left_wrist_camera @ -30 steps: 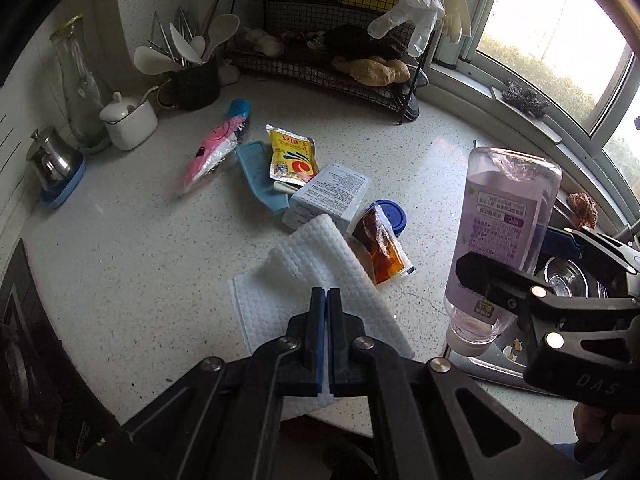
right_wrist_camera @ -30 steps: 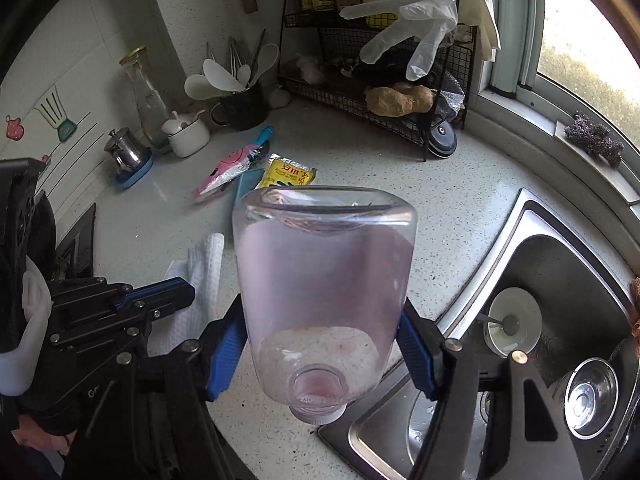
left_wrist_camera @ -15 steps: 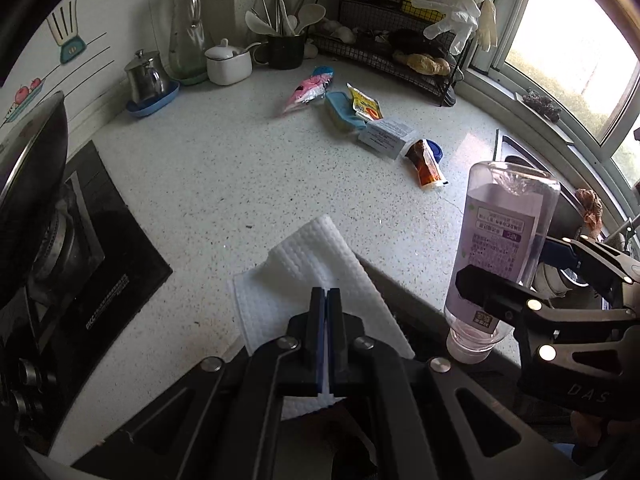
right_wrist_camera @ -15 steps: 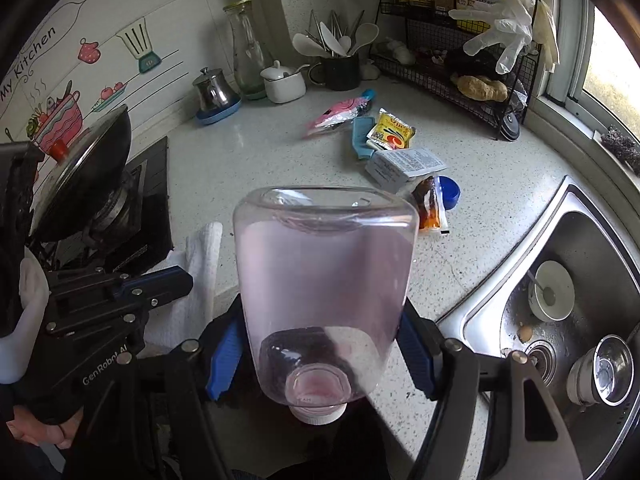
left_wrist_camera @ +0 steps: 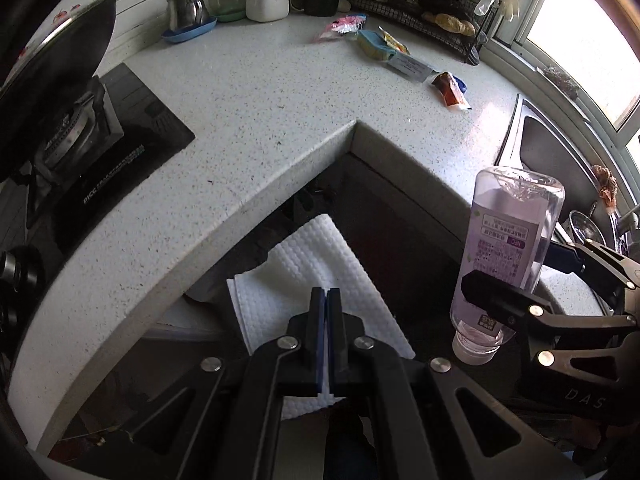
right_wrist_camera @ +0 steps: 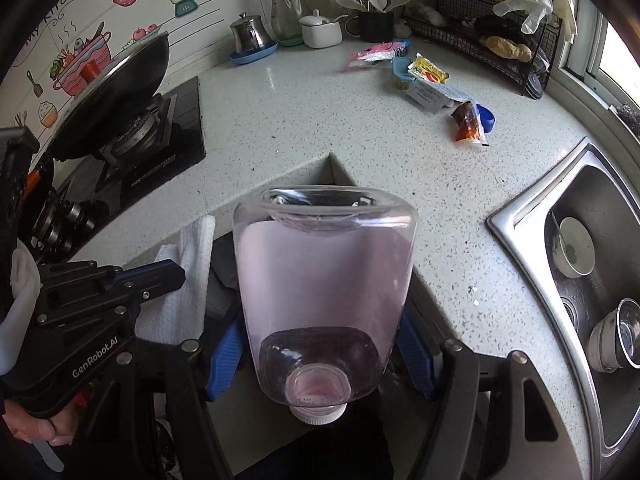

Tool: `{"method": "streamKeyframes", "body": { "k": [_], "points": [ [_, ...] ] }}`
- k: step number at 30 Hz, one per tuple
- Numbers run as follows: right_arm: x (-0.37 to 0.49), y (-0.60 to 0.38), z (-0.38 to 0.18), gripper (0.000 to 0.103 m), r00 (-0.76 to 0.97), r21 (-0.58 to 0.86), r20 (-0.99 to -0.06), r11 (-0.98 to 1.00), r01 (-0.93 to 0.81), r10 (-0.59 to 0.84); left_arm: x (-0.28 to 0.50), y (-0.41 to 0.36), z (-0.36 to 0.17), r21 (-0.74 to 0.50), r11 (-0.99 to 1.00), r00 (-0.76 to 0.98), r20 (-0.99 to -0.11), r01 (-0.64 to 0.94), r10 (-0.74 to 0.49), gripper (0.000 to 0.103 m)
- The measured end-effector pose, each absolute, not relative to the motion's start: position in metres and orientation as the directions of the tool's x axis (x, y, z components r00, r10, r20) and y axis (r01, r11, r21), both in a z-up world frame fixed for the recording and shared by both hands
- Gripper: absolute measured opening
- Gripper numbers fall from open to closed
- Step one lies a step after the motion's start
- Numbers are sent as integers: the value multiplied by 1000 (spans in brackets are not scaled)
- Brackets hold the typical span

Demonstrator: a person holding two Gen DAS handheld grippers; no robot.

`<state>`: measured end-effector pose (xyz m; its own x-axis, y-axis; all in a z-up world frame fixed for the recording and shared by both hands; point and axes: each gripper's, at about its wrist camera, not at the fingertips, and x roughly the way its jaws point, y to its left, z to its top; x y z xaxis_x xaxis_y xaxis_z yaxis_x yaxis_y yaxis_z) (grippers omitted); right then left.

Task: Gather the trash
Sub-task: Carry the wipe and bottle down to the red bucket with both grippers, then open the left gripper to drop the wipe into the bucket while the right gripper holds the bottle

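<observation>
Two things are held past the counter edge (left_wrist_camera: 248,196), likely on their way to a bin. The left gripper (left_wrist_camera: 325,344) pinches a white paper towel (left_wrist_camera: 304,272). The right gripper (right_wrist_camera: 320,354) squeezes an upside-down clear bottle (right_wrist_camera: 324,280).

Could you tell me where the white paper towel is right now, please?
The white paper towel is pinched in the shut left claw, off the counter, in front of its inner corner, left of the clear bottle in the right claw.
</observation>
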<state>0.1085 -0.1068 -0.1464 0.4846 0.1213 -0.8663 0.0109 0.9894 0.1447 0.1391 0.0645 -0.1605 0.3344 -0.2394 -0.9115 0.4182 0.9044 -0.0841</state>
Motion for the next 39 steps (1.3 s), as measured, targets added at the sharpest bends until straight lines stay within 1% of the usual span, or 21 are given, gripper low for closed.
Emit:
{"method": "streamKeyframes", "body": {
  "k": [8,11,14,18,22,28,36,38,39],
  "points": [
    [108,-95,-220,67,423,113,-898,993,-38,119,141,73,-248,-98,918,261,-942,385,-211,1],
    [111,-91,-256,67,409,122,-903,992,-41,128,146,75,-285,-113,919,229,-950,377,-210,1],
    [117,-88,-295,67,391,122,-911,992,-39,128,150,75,-327,-92,919,215,-959,384,-186,1],
    [128,-85,-347,67,368,106,-923,994,-27,109,158,72,-383,-114,914,185,-962,390,-199,1],
    [134,-86,-392,67,366,124,-921,991,-40,130,162,65,-433,-100,904,172,-967,415,-186,1],
    [142,-90,-439,67,341,116,-933,993,-20,116,176,51,-479,-117,888,142,-970,445,-198,1],
    [144,-105,-469,67,304,98,-950,994,58,76,187,26,-514,-143,866,101,-971,480,-217,1],
    [142,-112,-475,67,305,102,-949,992,74,75,188,20,-519,-130,857,104,-972,499,-208,3],
    [142,-113,-475,67,306,105,-949,991,80,76,189,18,-521,-131,852,102,-972,506,-210,10]
  ]
}}
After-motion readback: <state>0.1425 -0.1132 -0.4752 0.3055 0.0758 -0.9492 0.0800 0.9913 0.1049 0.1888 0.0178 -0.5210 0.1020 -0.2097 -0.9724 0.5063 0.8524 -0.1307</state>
